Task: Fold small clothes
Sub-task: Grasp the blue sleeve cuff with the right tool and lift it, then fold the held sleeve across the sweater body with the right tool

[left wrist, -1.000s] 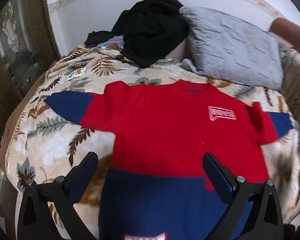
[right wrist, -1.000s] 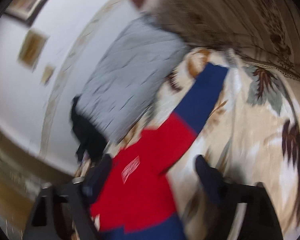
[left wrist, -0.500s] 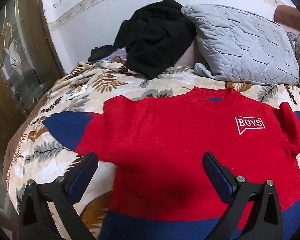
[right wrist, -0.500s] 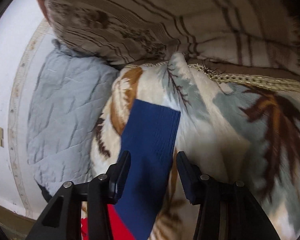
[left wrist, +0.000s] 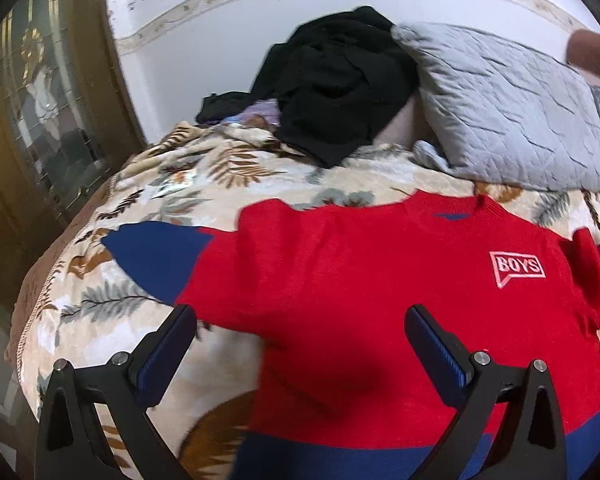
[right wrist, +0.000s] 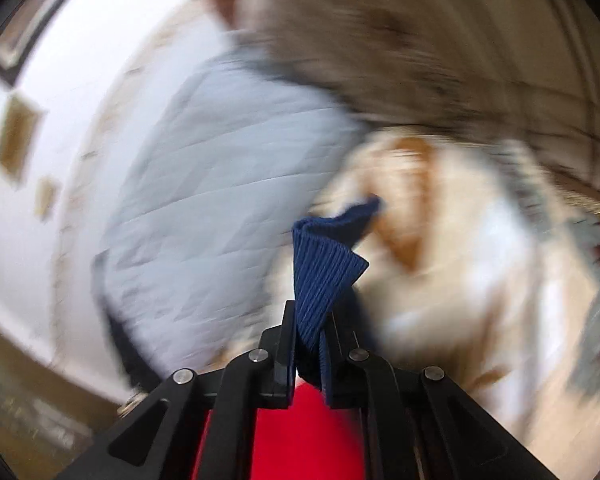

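A small red and navy sweater (left wrist: 380, 288) with a white "BOYS" patch lies flat on the leaf-print bedspread (left wrist: 148, 208). Its left navy sleeve (left wrist: 156, 256) stretches out to the left. My left gripper (left wrist: 300, 336) is open and empty, hovering over the sweater's lower left body. My right gripper (right wrist: 308, 320) is shut on the navy cuff of the right sleeve (right wrist: 324, 256) and holds it lifted off the bed. The right wrist view is blurred by motion.
A grey quilted pillow (left wrist: 512, 108) and a heap of black clothes (left wrist: 340, 88) lie at the head of the bed against the white wall. A brown patterned blanket (right wrist: 440, 40) is at the right. A wood and glass door (left wrist: 32, 128) stands at the left.
My right gripper closed on the navy sleeve cuff and lifted it. My left gripper shifted a little to the left over the sweater, still open.
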{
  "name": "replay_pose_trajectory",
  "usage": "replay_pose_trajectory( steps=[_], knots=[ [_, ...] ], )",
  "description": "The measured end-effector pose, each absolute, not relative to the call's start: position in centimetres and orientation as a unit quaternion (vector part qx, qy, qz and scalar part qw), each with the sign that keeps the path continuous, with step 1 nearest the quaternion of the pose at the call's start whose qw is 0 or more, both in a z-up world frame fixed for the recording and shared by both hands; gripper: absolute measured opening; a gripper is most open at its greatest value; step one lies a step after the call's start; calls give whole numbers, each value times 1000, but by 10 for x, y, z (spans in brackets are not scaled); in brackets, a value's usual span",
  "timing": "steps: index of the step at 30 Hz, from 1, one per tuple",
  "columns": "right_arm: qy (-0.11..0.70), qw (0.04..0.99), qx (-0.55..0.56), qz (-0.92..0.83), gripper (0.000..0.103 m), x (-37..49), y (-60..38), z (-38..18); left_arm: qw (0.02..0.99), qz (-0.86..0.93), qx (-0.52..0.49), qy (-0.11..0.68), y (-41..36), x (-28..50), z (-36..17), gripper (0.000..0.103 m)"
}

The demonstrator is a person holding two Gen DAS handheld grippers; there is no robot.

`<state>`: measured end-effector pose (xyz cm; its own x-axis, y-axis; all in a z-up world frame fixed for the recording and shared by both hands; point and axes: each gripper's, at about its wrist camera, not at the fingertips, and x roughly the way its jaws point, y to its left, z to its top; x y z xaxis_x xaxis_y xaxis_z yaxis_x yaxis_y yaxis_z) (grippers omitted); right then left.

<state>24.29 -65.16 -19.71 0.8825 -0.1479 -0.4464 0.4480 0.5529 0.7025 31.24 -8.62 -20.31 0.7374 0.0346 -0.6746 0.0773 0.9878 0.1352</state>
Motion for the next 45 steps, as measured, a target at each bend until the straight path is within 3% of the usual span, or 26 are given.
replay_pose_trajectory(
  steps=[8,15,17,18,20,21,22,30,32,33,34,41,45],
  knots=[
    [193,882,429,16,10,309,-466,-154,924,65,21,375,-2,330,-197,103],
    [281,837,461,86,10,396,-343,-224,915,112,-50,383,69,336,-198,103],
    [307,833,452,87,15,415,-308,-247,911,120,-62,389,81,338,-200,103],
    [320,829,449,86,22,419,-294,-257,909,123,-68,392,88,340,-201,103],
    [355,823,434,87,59,429,-272,-275,907,125,-73,395,94,341,-202,103],
    [367,819,433,88,90,431,-265,-280,906,127,-74,396,99,342,-202,103],
    [374,812,440,88,92,428,-260,-284,905,130,-77,397,105,343,-202,103],
    [392,840,367,82,90,400,-279,-277,888,158,-139,408,145,353,-211,103],
    [431,823,364,65,76,403,-293,-301,883,158,-144,417,149,357,-217,103],
    [437,823,358,62,58,402,-299,-307,881,159,-142,423,149,360,-220,103],
    [436,828,349,59,49,399,-303,-306,880,158,-140,426,150,362,-222,103],
    [425,849,299,99,50,371,-303,-271,862,112,-207,449,174,388,-244,103],
    [418,862,265,110,50,333,-313,-254,833,58,-303,460,193,412,-262,103]
  ],
)
